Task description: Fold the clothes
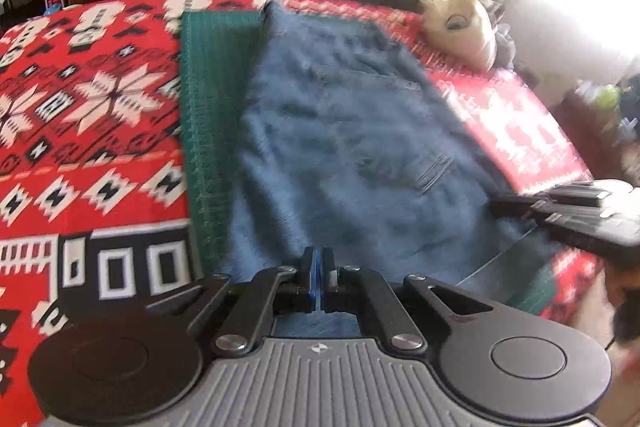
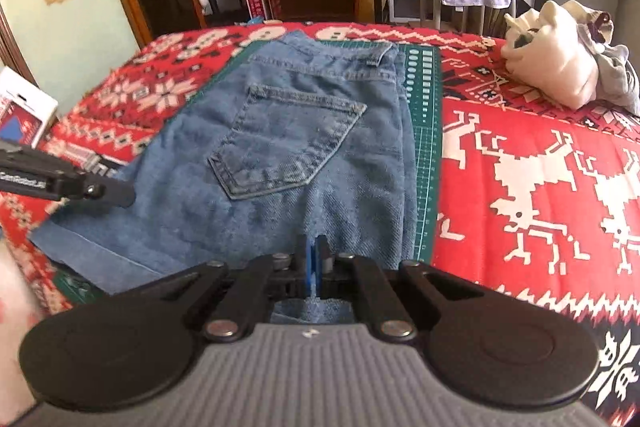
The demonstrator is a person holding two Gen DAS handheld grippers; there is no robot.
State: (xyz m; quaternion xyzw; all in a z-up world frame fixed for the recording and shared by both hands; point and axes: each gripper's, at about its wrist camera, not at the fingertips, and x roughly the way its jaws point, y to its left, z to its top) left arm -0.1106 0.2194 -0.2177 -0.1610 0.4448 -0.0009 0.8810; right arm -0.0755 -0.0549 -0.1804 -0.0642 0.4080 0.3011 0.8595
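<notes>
bed (image 2: 540,163): red patterned blanket over it, green mat (image 2: 424,115) laid across the middle.
jeans (image 2: 288,147): flat on the mat, back pocket up, waistband toward the far edge of the bed, looks doubled leg over leg.
clothes pile (image 2: 560,67): crumpled at the far right corner.
left gripper (image 1: 319,267): fingers pinched together on the near denim edge.
right gripper (image 2: 314,259): same, fingers closed on denim.
risk: heavy denim, thin bite. I'd guess one side slips mid-lift and the fold lands crooked.

left gripper (image 1: 319,269) low and level, fingers pressed together, right gripper (image 2: 314,269) beside it, fingers also pressed together
</notes>
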